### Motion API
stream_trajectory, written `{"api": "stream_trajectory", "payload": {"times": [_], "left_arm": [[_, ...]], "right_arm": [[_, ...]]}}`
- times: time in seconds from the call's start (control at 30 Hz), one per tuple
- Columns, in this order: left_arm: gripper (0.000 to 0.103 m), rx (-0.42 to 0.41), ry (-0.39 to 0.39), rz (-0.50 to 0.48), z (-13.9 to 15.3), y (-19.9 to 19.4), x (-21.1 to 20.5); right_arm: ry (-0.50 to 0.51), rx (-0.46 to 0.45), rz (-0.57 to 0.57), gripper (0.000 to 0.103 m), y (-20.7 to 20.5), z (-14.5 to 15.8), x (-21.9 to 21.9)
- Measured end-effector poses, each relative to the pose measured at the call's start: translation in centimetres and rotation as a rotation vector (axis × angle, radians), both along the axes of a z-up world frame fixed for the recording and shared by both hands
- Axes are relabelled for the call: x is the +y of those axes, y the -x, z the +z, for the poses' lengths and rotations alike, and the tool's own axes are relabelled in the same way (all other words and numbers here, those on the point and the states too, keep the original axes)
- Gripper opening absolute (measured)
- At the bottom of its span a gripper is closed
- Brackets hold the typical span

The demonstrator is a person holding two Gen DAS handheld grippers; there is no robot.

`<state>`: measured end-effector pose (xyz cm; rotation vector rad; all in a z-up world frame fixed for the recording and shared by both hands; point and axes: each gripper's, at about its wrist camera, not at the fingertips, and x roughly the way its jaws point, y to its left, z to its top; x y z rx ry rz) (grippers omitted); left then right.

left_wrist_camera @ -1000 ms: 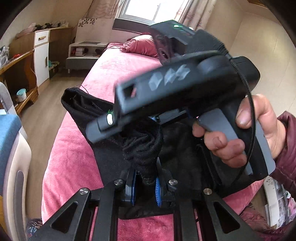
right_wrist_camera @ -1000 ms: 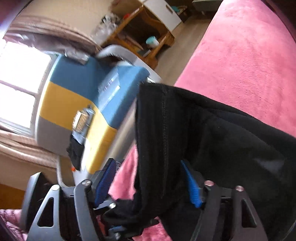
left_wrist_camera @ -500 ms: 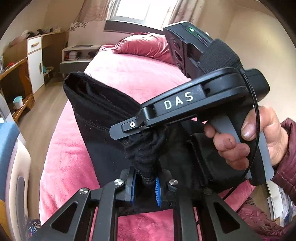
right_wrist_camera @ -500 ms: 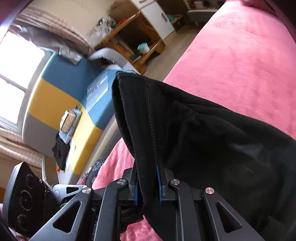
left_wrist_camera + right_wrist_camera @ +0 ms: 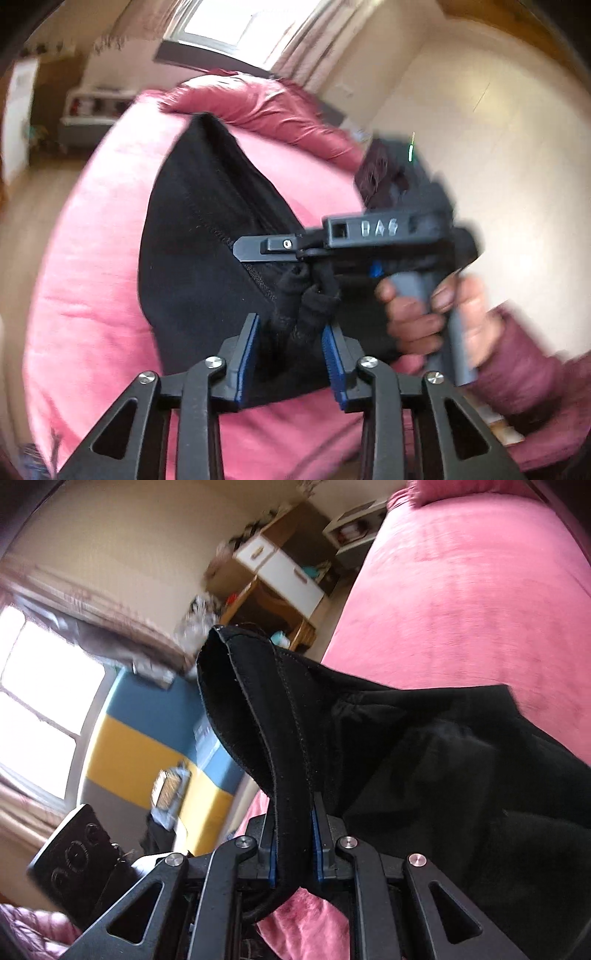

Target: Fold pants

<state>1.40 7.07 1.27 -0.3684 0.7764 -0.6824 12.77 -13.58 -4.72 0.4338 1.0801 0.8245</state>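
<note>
Both tools are matte black. The left tongs (image 5: pixel 291 363) have flat linkage arms with triangular cut-outs, round silver screws at the joints and ribbed blue pads (image 5: pixel 246 363). The right tongs (image 5: pixel 295 843) are built the same. The right tool's body carries white letters "DAS", a small green light and a grey handle. The hand (image 5: pixel 430 321) on it wears a maroon sleeve (image 5: pixel 517 373).

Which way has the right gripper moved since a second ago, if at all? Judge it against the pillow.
Yes. The right gripper has slid rightward, clear of the pillow it overlapped; its jaws have just been closing on the pants.
</note>
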Motion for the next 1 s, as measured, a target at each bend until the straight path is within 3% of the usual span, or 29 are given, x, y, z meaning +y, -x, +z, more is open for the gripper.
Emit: {"api": "stream_trajectory", "payload": {"times": [0.2,0.27,0.4,0.57,0.8,1.0], "left_arm": [[0.038,0.013,0.169,0.117,1.6,-1.9,5.0],[0.038,0.021,0.149,0.169,1.4,-2.7,5.9],[0.038,0.068,0.128,0.165,-0.1,-3.5,5.4],[0.038,0.126,0.097,0.08,-2.2,-4.6,2.2],[0.038,0.191,0.014,-0.086,-5.0,-5.4,-5.3],[0.038,0.259,-0.051,-0.188,-7.4,-5.5,-9.4]], "right_arm": [[-0.081,-0.067,-0.096,0.013,3.1,3.3,-5.1],[-0.113,-0.08,-0.129,0.013,4.1,4.2,-6.6],[-0.115,-0.082,-0.211,0.013,6.2,4.7,-10.4],[-0.103,-0.045,-0.321,0.013,8.5,3.2,-14.4],[-0.071,0.063,-0.538,0.013,10.3,-1.6,-22.2],[-0.024,0.13,-0.586,0.013,10.4,-4.6,-25.3]]}}
